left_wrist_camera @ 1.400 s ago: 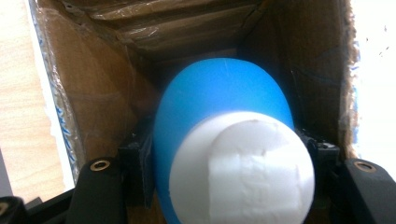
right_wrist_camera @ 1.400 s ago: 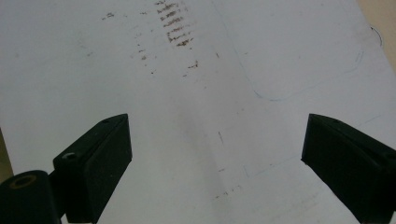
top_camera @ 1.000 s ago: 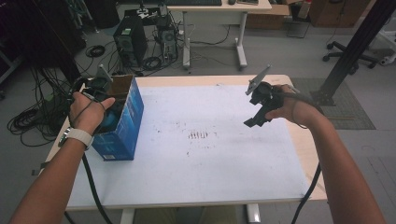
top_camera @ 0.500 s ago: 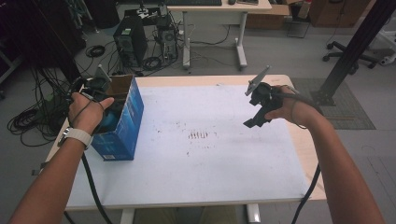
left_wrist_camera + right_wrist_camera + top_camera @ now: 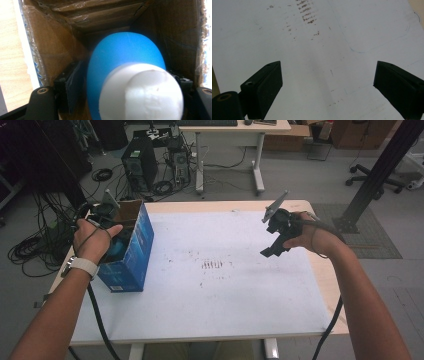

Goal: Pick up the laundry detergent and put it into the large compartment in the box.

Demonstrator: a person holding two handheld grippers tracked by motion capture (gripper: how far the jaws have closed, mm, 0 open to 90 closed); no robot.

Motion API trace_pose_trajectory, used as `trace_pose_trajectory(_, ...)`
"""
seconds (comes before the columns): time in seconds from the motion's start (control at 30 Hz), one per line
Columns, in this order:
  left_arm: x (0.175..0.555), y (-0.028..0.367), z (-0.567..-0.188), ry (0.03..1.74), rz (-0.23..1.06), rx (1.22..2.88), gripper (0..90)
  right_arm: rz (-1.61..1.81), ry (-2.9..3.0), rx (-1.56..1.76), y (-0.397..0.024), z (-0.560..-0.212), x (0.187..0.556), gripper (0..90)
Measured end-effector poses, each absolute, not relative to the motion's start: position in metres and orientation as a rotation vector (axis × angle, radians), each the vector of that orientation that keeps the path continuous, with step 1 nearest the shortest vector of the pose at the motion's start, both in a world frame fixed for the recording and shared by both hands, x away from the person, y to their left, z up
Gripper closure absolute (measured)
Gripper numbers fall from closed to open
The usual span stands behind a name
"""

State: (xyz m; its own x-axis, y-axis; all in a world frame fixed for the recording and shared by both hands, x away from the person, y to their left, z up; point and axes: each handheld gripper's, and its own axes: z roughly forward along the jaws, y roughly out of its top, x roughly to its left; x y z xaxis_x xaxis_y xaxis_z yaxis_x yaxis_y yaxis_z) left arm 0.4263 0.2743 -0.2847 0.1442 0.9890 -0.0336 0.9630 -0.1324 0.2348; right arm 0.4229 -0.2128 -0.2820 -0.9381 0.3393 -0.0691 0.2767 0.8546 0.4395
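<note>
Left gripper point(image 5: 102, 212) is down inside the box point(image 5: 131, 251), jaws clamped on either side of a blue-and-white bulb point(image 5: 130, 75); box walls close all round it. Right gripper point(image 5: 329, 87) wide open, empty, above bare table point(image 5: 225, 290). Probably mid-extraction: lift straight up, keep squeeze steady, avoid snagging flaps.

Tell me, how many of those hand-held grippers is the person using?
2. The left hand-held gripper reaches into the blue box at the table's left edge, closed on a blue and white object. The right hand-held gripper hangs open above the white table.

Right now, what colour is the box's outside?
Blue, seen best in the high view: the box.
</note>
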Motion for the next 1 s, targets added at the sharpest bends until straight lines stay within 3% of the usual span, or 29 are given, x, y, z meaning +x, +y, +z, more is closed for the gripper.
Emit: trace_pose_trajectory(1.0, 0.4238, 0.2704, -0.2746, 1.900, 0.204, 2.245, 22.4, 0.672, 2.884, 0.469, -0.2126, -0.2825, 0.4200, 8.6)
